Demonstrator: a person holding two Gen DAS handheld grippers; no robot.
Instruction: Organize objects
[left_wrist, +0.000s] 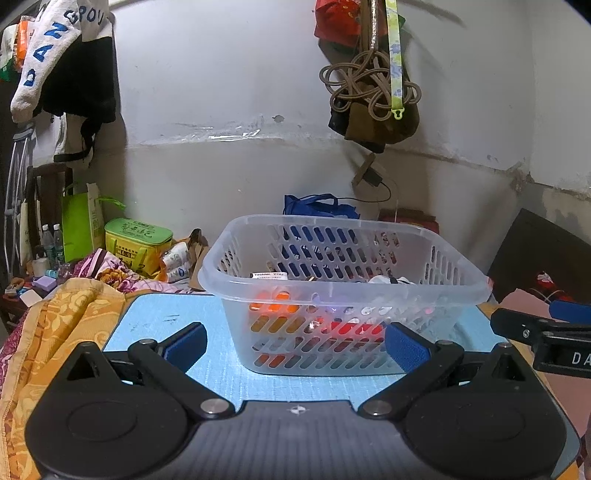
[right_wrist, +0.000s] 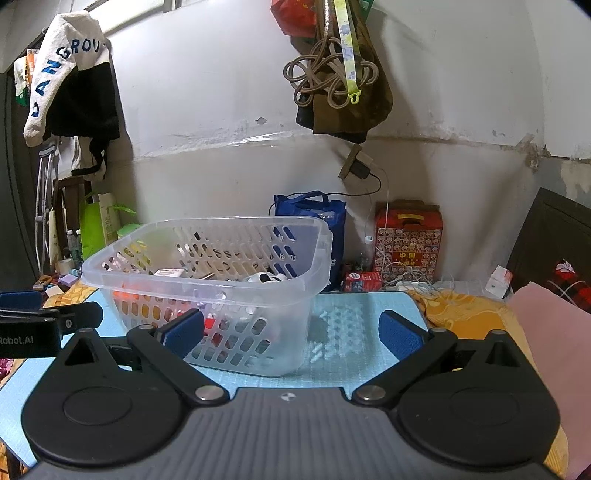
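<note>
Tongs in both my hands stand spread wide and hold nothing: my left gripper (left_wrist: 295, 345) faces the near wall of the clear basket (left_wrist: 343, 295), my right gripper (right_wrist: 291, 334) points past its right corner, where bare blue mat (right_wrist: 354, 325) lies between the pads. The basket stands on this mat and holds small mixed objects (left_wrist: 332, 326). Orange cloth (left_wrist: 70, 317) borders the mat on the left. Behind is the white wall (right_wrist: 221, 122), with a red box (right_wrist: 408, 240) at its foot.
</note>
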